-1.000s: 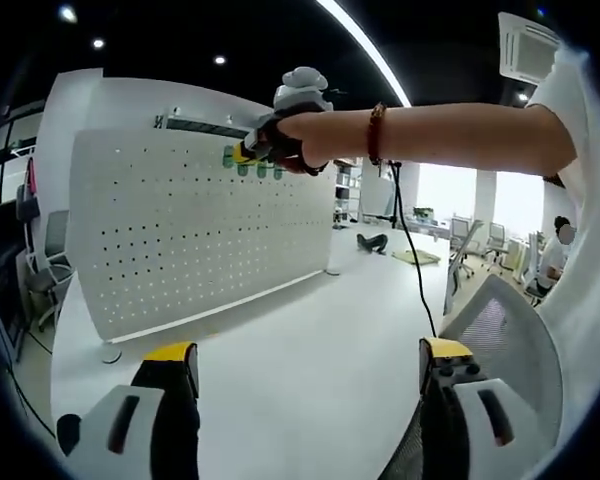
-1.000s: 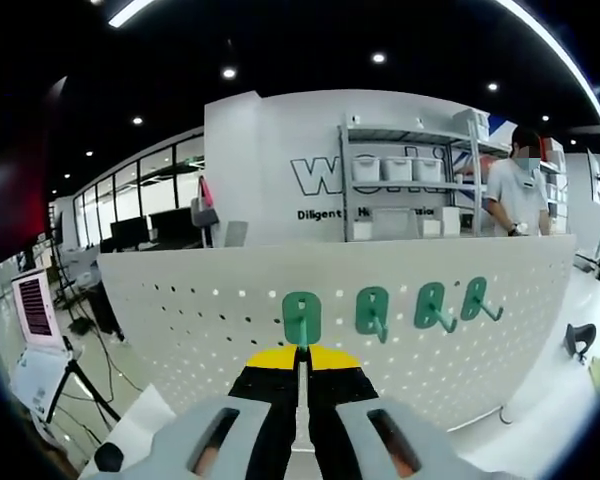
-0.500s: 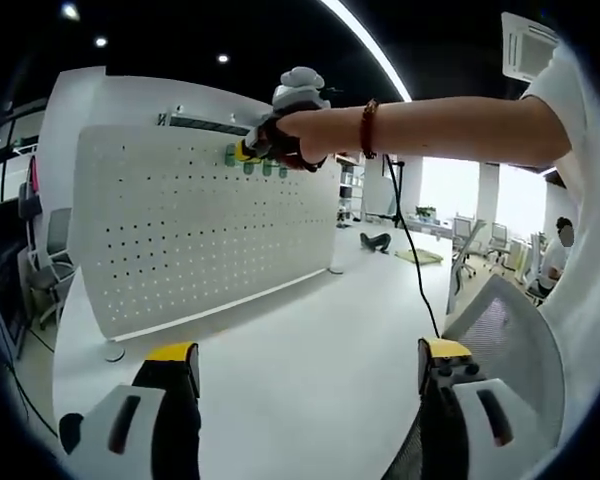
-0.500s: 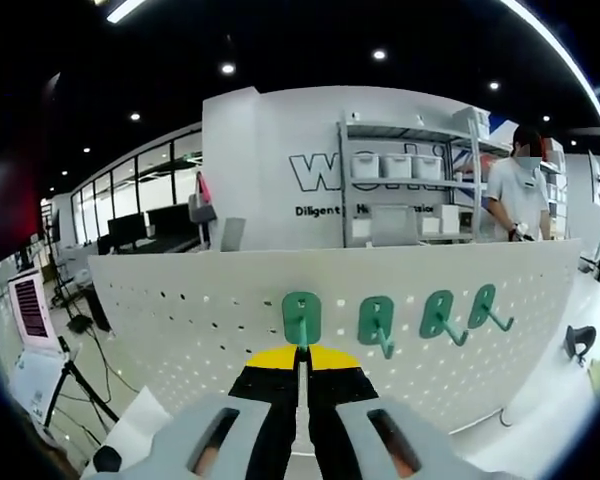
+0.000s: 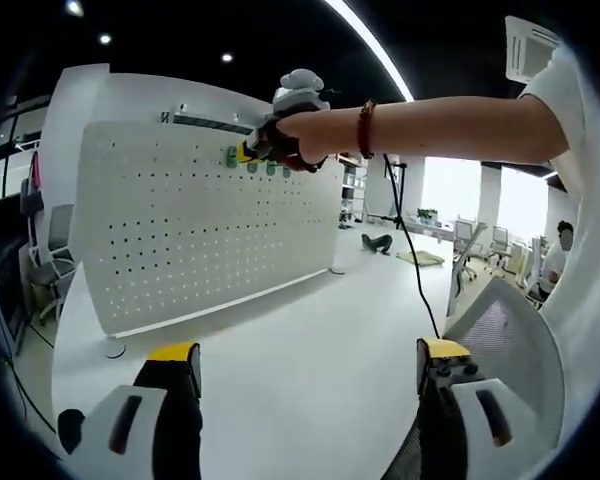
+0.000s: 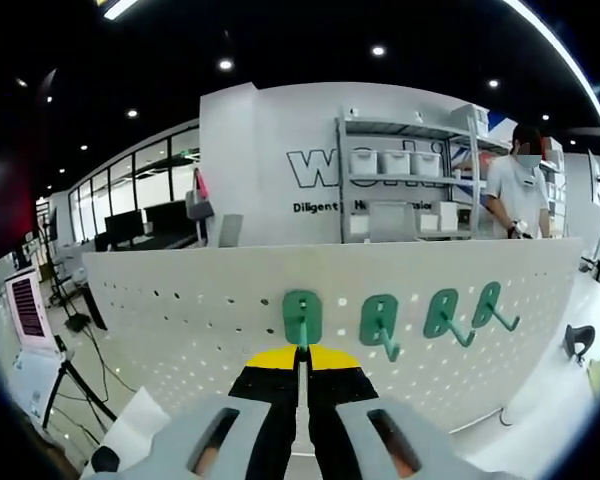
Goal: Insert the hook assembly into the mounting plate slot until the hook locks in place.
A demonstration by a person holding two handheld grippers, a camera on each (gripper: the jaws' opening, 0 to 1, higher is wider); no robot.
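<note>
A white pegboard mounting plate (image 5: 180,230) stands upright on the white table (image 5: 310,330). In the right gripper view the same plate (image 6: 170,310) is close ahead. My right gripper (image 6: 301,352) is shut on the stem of a green hook (image 6: 301,318), whose back plate lies against the plate's upper rows. Three more green hooks (image 6: 380,322) hang to its right. In the left gripper view a person's arm holds the right gripper (image 5: 270,145) at the plate's top, beside the green hooks (image 5: 265,167). My left gripper (image 5: 305,365) stands open low over the table, holding nothing.
A mesh office chair (image 5: 500,330) stands at the table's right edge, with a black cable (image 5: 410,250) hanging from the arm. A black object (image 5: 372,242) lies far back on the table. Behind the plate are shelves with bins (image 6: 400,165) and a standing person (image 6: 520,195).
Both views have drifted only slightly. The right gripper stays shut on the green hook against the plate, and the left gripper stays open and still.
</note>
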